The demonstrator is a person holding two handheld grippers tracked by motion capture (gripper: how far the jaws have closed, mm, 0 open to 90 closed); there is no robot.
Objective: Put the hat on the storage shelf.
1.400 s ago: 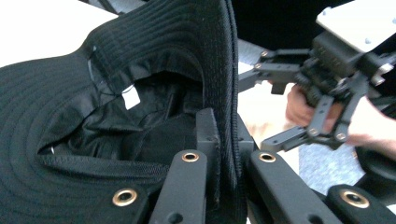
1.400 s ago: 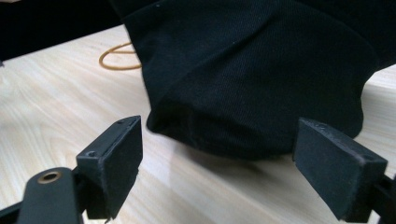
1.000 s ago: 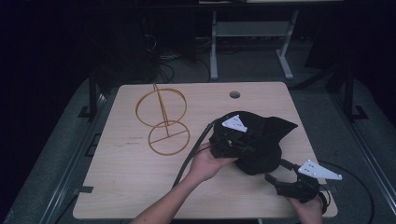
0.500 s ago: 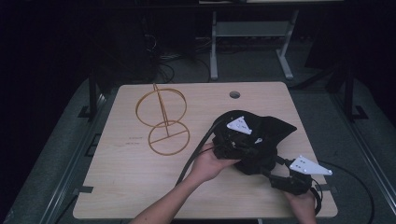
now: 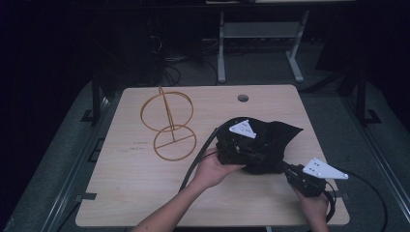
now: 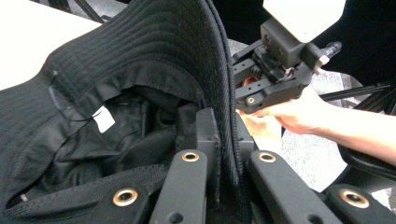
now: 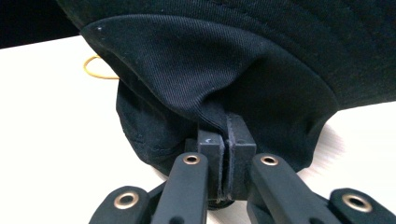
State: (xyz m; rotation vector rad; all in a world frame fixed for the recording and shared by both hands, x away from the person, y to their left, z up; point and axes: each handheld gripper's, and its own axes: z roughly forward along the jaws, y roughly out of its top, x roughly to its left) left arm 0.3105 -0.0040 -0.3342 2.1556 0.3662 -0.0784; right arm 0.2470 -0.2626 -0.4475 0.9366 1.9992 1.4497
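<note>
A black bucket hat [image 5: 278, 135] lies crumpled right of the table's middle. My left gripper [image 5: 249, 153] is shut on its brim, which stands pinched edge-on between the pads [image 6: 207, 133], with the hat's lining and white label [image 6: 103, 119] to the left. My right gripper [image 5: 284, 167] comes from the near right. Its jaws have just been closing, and they are now shut on a fold of the hat's cloth [image 7: 224, 65], which bunches into the pads [image 7: 210, 144]. The left gripper view also shows the right gripper [image 6: 243, 93] behind the brim.
A gold wire stand [image 5: 167, 123], made of an upright ring on a flat ring, sits left of the hat; part of it [image 7: 98, 70] peeks past the cloth. The wooden table [image 5: 145, 193] has a cable hole [image 5: 242, 98] at the back. Cables trail from both grippers.
My right gripper has edged up and left toward the hat, and its jaws have closed on the cloth. The left gripper and its hand have stayed put.
</note>
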